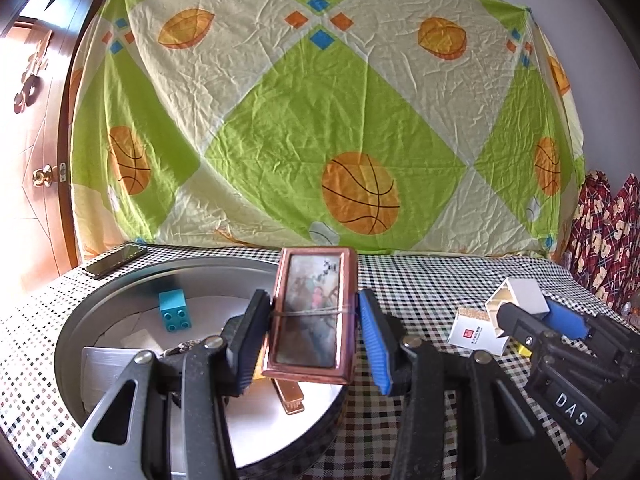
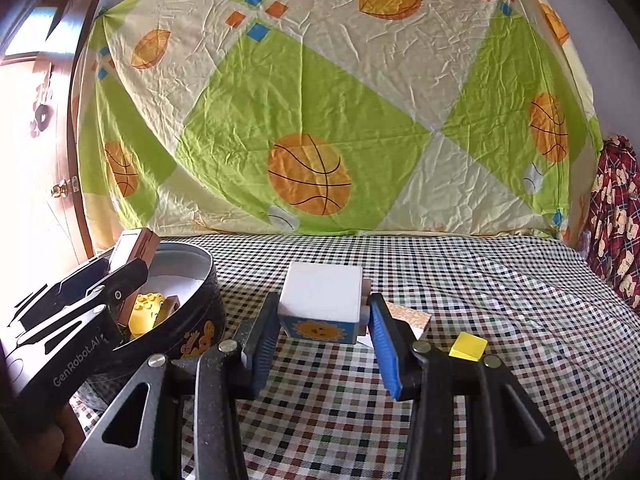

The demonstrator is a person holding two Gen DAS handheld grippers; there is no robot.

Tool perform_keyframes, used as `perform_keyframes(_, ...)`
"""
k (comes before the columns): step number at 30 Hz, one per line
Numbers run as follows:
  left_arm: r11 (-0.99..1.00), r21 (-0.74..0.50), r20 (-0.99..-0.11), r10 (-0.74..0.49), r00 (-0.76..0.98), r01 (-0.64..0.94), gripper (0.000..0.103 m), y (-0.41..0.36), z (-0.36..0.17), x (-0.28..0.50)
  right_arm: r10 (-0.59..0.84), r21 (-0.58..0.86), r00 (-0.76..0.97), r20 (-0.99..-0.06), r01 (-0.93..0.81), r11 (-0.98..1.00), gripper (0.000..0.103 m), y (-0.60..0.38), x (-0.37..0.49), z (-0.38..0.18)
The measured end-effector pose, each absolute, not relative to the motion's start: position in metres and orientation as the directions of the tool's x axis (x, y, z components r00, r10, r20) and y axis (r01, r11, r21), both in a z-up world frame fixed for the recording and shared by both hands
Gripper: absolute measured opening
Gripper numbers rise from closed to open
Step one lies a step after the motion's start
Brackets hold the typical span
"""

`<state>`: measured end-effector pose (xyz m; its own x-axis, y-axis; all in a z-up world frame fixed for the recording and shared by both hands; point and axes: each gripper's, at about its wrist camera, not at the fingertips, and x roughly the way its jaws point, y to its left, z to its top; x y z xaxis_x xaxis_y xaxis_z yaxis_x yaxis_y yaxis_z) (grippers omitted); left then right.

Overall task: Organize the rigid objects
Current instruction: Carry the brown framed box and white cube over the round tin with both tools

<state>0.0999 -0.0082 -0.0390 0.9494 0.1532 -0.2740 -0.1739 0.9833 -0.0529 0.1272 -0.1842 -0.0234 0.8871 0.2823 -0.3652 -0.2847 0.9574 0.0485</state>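
Observation:
My left gripper is shut on a copper-framed rectangular box and holds it tilted above the right part of a round metal tin. The tin holds a teal toy brick, a copper clip and a yellow brick. My right gripper is shut on a white block with a sun picture, held just above the checked cloth. It also shows at the right of the left wrist view.
A small white carton with a cork top and a yellow wedge lie on the checked tablecloth. A black phone lies at the table's back left. A basketball-print sheet hangs behind; a wooden door stands at the left.

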Motion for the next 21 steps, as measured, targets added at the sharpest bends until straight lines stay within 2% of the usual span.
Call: perform_keyframes(21,0.971,-0.099,-0.276,0.183,0.944,-0.217,0.045,0.021,-0.039,0.087,0.358,0.040,0.860,-0.362,-0.369,0.928,0.046,-0.143,0.121,-0.026)
